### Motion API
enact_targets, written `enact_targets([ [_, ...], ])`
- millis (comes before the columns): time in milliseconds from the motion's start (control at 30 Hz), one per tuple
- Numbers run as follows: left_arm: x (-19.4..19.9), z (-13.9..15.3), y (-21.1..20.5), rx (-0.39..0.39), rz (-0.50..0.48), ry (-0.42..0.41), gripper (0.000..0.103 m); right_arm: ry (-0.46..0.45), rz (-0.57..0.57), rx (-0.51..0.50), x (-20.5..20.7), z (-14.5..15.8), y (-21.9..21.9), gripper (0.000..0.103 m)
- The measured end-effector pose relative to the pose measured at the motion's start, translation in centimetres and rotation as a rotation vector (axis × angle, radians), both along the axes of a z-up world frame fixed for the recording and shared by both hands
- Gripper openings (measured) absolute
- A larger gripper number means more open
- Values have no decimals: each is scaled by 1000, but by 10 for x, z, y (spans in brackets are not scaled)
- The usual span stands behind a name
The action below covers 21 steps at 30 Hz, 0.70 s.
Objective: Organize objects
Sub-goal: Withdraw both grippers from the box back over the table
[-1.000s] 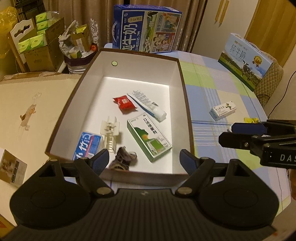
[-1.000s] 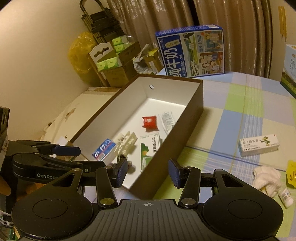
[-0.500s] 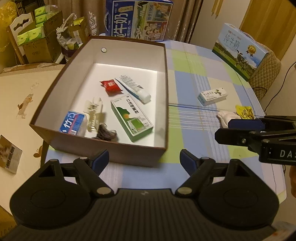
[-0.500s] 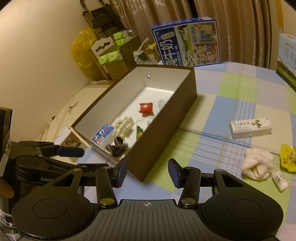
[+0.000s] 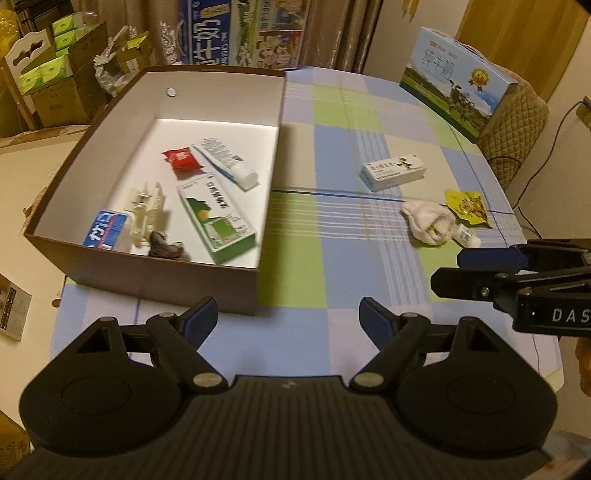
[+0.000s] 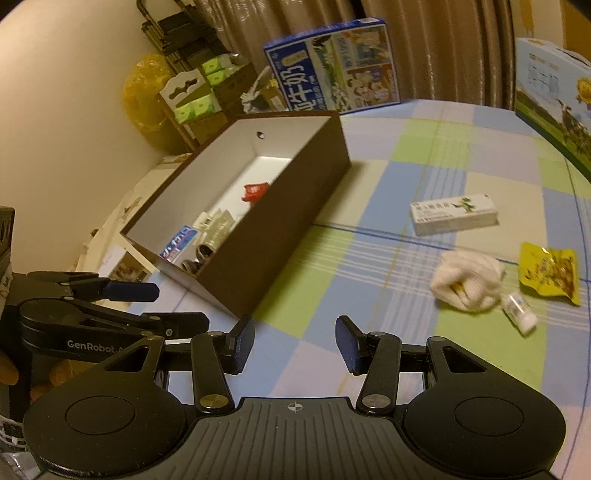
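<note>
A brown box (image 5: 155, 275) (image 6: 280, 236) with a white inside holds a green carton (image 5: 216, 218), a toothpaste tube (image 5: 225, 162), a red packet (image 5: 183, 159), a blue pack (image 5: 105, 229) and other small items. On the checked cloth to its right lie a white medicine box (image 5: 393, 171) (image 6: 454, 214), a white cloth bundle (image 5: 428, 219) (image 6: 467, 282), a yellow packet (image 5: 467, 206) (image 6: 550, 271) and a small white bottle (image 5: 467, 236) (image 6: 521, 306). My left gripper (image 5: 288, 321) is open and empty in front of the box. My right gripper (image 6: 293, 345) is open and empty over the cloth.
Two milk cartons stand at the table's far side: a blue one (image 5: 240, 33) behind the box and a light one (image 5: 456, 83) at the right. Cardboard boxes (image 5: 55, 92) crowd the floor at the left. The table edge (image 5: 532, 229) curves round at the right.
Both grippers have drawn back from the box, which now sits farther off and to the left. The cloth bundle, yellow packet and small bottle have come into the left wrist view.
</note>
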<state>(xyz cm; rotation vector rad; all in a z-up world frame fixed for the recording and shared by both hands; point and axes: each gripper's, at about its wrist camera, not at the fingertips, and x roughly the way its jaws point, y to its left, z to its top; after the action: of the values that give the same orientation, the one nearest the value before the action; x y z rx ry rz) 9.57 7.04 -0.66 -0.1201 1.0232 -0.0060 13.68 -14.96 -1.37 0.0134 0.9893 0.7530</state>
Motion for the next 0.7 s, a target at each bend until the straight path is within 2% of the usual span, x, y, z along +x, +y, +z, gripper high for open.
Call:
enact_targets([
  [700,28,-19,-76,38,-120,43,85,83,-183,-64,20,-32,-95,46],
])
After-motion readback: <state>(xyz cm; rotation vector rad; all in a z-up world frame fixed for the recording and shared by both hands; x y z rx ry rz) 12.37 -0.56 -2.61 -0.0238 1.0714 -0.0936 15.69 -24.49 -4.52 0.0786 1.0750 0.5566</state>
